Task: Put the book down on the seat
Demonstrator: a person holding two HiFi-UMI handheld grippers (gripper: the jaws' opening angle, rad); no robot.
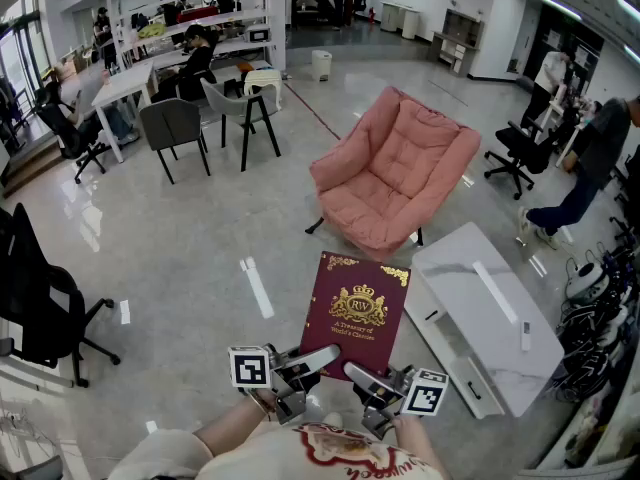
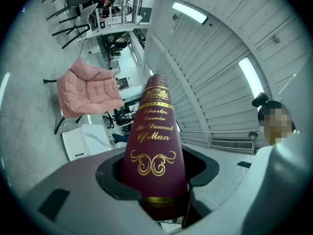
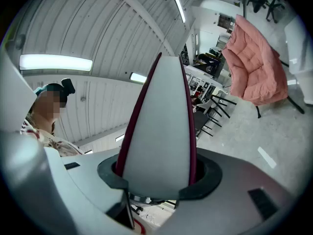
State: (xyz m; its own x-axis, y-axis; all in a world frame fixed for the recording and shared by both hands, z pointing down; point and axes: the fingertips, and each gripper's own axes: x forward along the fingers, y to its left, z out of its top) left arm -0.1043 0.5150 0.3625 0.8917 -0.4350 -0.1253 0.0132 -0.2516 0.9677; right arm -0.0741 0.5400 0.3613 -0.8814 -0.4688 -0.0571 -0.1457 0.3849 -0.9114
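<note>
Pointing its long axis away from the person toward the pink chair (image 1: 395, 168), the book (image 1: 356, 313) is hanging cover-up over the floor (image 1: 200, 258). Left tongs (image 1: 320, 359) and right tongs (image 1: 360, 374) are reaching forward side by side, roughly level, each partly open and clamping the book's near edge.

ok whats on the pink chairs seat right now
Only its quilted cushion shows; the pink chair holds nothing. The book is short of it, clamped by the left gripper and right gripper. Behind its backrest is hidden.
</note>
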